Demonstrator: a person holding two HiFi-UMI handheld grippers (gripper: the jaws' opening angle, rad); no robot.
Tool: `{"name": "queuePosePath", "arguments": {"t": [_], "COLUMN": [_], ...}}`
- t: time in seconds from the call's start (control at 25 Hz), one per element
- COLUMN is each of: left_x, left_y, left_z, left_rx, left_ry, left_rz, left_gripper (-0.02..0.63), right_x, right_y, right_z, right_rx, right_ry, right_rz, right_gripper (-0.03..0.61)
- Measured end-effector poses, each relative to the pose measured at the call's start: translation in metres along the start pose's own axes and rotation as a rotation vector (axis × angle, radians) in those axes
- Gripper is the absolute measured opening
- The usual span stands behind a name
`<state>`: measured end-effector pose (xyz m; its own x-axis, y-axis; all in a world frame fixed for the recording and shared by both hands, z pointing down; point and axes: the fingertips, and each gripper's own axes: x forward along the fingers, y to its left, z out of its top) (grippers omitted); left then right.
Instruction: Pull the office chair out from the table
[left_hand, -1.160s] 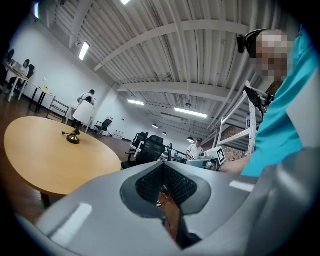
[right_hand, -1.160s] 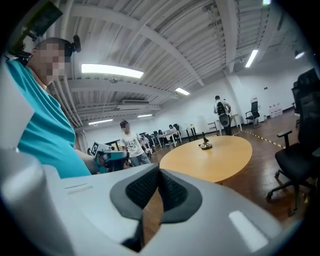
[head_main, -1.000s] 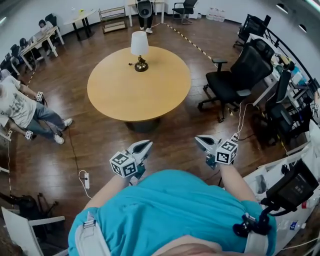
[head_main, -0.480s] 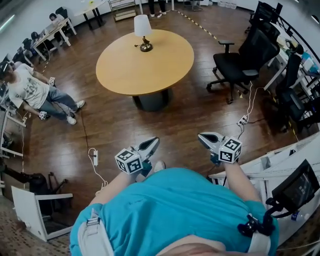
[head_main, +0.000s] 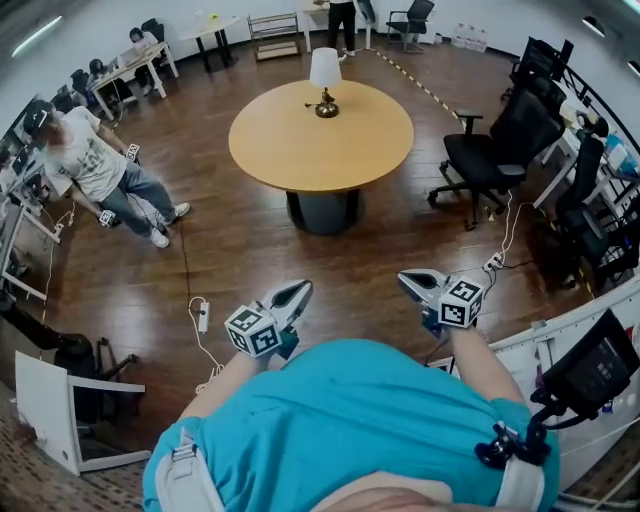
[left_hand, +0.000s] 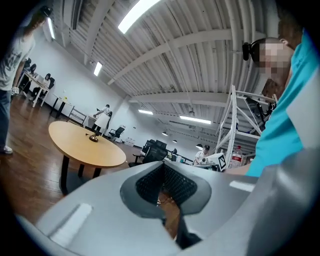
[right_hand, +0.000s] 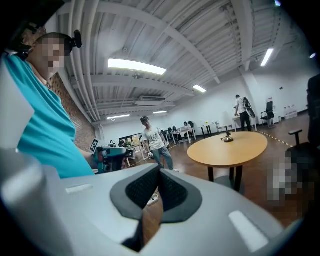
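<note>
The black office chair stands on the wood floor just right of the round wooden table, facing it, a little apart from its edge. A white-shaded lamp sits on the tabletop. Both grippers are held in front of my body, far short of the chair. My left gripper is shut with nothing in it, and so is my right gripper. In the left gripper view the jaws meet, with the table and chair far beyond. The right gripper points past the table.
A person sits at the left. A power strip and its cable lie on the floor near my left gripper. More black chairs and a desk with a monitor line the right. A white chair stands lower left.
The table and chair have shifted right and farther off in the head view, as I moved across the room. Both grippers stay shut and hold the same pose before my body.
</note>
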<state>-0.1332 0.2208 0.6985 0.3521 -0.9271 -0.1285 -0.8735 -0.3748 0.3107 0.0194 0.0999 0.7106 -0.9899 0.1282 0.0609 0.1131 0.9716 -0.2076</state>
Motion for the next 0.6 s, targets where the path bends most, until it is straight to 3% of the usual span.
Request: {"name": "queuePosePath", "arguments": {"t": [0.32,0.6], "left_x": [-0.179,-0.206], "left_y": [0.033,0.016], "left_z": [0.045,0.057], "left_rx": [0.010,0.038], "left_ry": [-0.037,-0.054], "left_rz": [0.095,0.126], "left_gripper": [0.023,0.023], "right_x": [0.124,0.130], "right_y": [0.115,0.143], "right_z": [-0.003,0.019], "right_rx": [0.056,0.034], "right_ry": [0.002,-0.008], "right_rz": [0.089,0.122], "right_gripper": [0.000,0.000]}}
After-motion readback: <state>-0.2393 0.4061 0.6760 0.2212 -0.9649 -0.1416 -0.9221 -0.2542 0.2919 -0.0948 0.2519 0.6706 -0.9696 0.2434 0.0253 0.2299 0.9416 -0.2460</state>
